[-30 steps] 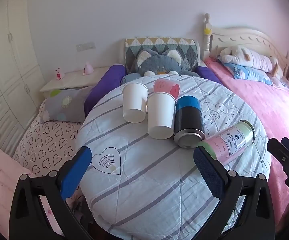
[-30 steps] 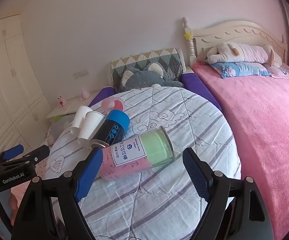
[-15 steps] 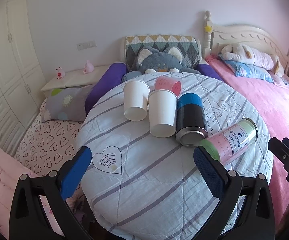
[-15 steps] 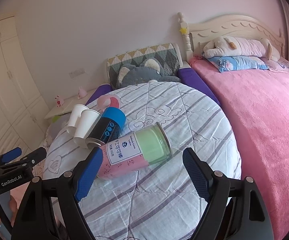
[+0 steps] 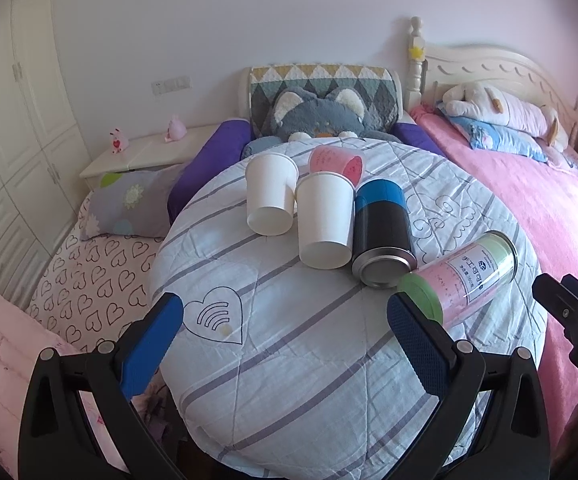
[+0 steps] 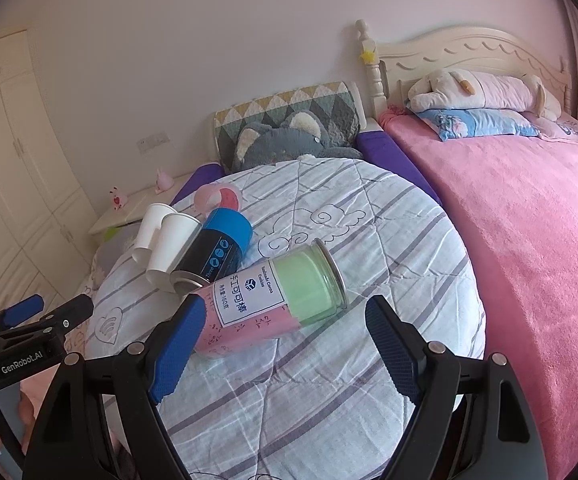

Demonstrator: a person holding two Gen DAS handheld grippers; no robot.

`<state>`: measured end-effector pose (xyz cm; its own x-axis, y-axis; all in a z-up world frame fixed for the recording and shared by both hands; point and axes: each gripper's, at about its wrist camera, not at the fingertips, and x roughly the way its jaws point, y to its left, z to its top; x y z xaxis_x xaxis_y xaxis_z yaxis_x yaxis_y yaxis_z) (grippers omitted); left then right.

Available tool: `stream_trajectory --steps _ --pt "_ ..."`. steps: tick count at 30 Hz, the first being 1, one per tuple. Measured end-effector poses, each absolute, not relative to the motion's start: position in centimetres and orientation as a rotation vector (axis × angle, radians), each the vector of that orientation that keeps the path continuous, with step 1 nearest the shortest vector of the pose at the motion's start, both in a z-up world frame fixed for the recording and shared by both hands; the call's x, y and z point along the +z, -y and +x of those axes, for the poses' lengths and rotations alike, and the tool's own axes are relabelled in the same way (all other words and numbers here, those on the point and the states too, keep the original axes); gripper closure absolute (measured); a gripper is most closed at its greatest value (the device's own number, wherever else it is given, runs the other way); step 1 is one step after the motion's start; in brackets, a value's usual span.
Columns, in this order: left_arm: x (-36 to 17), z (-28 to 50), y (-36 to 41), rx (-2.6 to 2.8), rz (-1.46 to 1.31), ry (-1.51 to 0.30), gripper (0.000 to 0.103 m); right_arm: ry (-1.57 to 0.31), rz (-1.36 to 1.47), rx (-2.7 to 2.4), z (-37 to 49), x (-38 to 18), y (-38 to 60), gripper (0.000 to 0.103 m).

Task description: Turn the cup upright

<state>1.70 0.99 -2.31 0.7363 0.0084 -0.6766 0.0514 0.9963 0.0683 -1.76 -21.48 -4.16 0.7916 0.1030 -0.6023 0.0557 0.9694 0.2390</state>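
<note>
On a round striped cushion [image 5: 289,360] lie several containers on their sides: two white paper cups [image 5: 271,196] [image 5: 324,222], a pink cup [image 5: 335,162] behind them, a black can with a blue cap [image 5: 383,226] and a pink-green jar [image 5: 461,278]. My left gripper [image 5: 285,344] is open and empty, above the cushion's near edge. My right gripper [image 6: 285,344] is open and empty; the jar [image 6: 273,300] lies just beyond its fingers, next to the can [image 6: 217,246] and the white cups [image 6: 165,240].
A pink bed [image 6: 529,240] with a plush toy [image 6: 481,88] lies to the right. A grey cat cushion [image 5: 321,116] sits behind the round cushion. A low white shelf [image 5: 145,152] and wardrobe doors [image 5: 9,140] are at the left. The left gripper also shows in the right wrist view [image 6: 29,320].
Both cameras have drifted slightly; the containers sit a little further up in view. Nothing was taken hold of, and both grippers stay open.
</note>
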Motion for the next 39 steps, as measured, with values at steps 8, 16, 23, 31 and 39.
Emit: stream_trajectory --steps 8,16,23,31,39 --pt "-2.3 1.7 -0.9 -0.025 0.084 -0.746 0.0 -0.674 0.266 0.03 -1.7 -4.3 21.5 0.02" --pt "-2.3 1.7 -0.9 -0.026 0.084 -0.747 0.0 -0.687 0.268 0.032 -1.6 -4.4 21.3 0.02" --pt "-2.4 1.6 -0.8 -0.032 0.084 -0.75 0.0 -0.688 0.269 0.032 -1.5 -4.4 21.2 0.02" --pt "-2.5 1.6 -0.3 -0.044 0.095 -0.76 0.0 -0.734 0.399 0.077 -0.9 -5.6 22.2 0.02" --pt "-2.8 2.3 0.5 -0.062 0.114 -0.774 0.0 -0.765 0.437 0.074 -0.5 -6.0 21.9 0.02"
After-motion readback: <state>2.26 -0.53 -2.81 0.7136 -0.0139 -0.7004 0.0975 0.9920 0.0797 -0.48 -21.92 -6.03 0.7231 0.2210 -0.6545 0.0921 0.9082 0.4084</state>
